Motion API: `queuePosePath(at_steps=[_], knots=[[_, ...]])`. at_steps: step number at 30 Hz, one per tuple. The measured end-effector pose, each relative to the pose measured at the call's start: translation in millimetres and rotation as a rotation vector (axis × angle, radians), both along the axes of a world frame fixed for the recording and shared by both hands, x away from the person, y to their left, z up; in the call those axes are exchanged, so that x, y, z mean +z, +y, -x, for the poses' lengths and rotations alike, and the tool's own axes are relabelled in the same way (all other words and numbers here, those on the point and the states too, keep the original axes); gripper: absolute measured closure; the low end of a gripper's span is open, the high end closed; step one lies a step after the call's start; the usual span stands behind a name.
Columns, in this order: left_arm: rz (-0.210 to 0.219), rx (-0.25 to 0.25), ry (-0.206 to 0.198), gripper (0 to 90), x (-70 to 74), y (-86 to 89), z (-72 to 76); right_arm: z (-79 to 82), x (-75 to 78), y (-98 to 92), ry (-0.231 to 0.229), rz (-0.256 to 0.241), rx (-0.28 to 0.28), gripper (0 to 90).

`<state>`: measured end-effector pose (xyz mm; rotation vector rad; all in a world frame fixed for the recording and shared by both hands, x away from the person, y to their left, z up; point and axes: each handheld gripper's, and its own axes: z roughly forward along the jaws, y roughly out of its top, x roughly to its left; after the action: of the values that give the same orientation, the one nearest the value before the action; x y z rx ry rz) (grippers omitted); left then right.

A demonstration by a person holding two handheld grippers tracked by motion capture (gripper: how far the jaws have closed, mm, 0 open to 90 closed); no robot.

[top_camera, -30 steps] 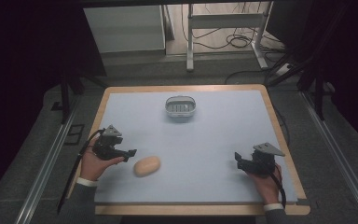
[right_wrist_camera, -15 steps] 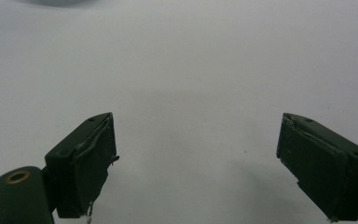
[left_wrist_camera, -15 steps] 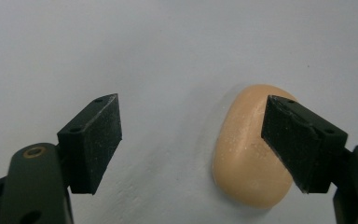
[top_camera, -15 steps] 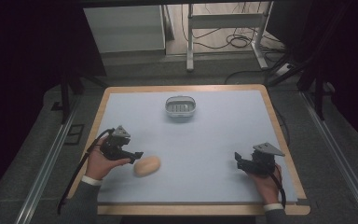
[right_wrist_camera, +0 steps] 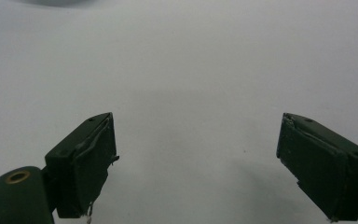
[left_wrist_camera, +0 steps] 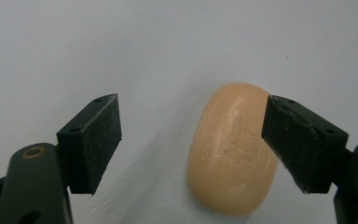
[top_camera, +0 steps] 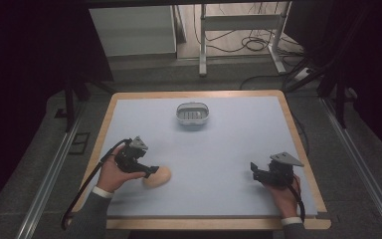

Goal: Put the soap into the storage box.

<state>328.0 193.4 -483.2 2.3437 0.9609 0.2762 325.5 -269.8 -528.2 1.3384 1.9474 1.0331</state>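
Note:
A tan oval bar of soap [top_camera: 157, 176] lies on the pale blue table top [top_camera: 229, 144] near the front left. My left gripper [top_camera: 150, 171] stands open right at it. In the left gripper view the soap [left_wrist_camera: 233, 149] sits between the two black pads, off toward the right pad [left_wrist_camera: 303, 140], which overlaps its edge; the left pad [left_wrist_camera: 93, 140] stands well apart from it. My right gripper [top_camera: 254, 172] is open at the front right, held by a hand, and its view has bare table between its pads [right_wrist_camera: 86, 163].
A small grey oval dish [top_camera: 192, 114] with a slotted bottom stands at the back middle of the table. The table has a wooden rim [top_camera: 306, 149]. Beyond the far edge are a floor, cables and metal stand legs [top_camera: 204, 45].
My left gripper has moved down and to the right toward the soap, from beside it to around it. The right gripper has stayed put.

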Motion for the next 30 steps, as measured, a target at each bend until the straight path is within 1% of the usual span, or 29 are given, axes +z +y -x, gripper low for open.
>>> queuePosePath(at_steps=[9, 12, 18, 21, 22, 26, 30], knots=[[-0.034, -0.034, 0.023, 20.2, -5.0, -9.1, 2.4, 0.0, 0.0, 0.3, 0.002, 0.005, -0.001, 12.1], [-0.032, -0.052, 0.036, 20.0, -6.4, -11.9, 3.6, 0.0, 0.0, 0.3, 0.002, 0.006, -0.002, 12.0], [-0.057, -0.075, 0.054, 19.5, -11.4, -17.7, 5.8, -0.1, 0.0, 0.4, 0.002, 0.007, -0.002, 12.1], [-0.061, -0.087, 0.064, 19.3, -13.8, -20.6, 7.9, -0.1, 0.0, 0.4, 0.002, 0.008, -0.004, 12.0], [-0.061, -0.096, 0.073, 19.3, -15.1, -21.8, 8.4, -0.1, 0.0, 0.5, 0.002, 0.008, -0.004, 12.0], [-0.089, -0.120, 0.093, 19.2, -20.9, -26.0, 8.5, -0.1, -0.1, 0.6, 0.003, 0.010, -0.006, 12.1], [-0.102, -0.123, 0.105, 19.5, -25.0, -27.2, 6.3, -0.3, -0.1, 0.6, 0.004, 0.009, -0.006, 12.1]])
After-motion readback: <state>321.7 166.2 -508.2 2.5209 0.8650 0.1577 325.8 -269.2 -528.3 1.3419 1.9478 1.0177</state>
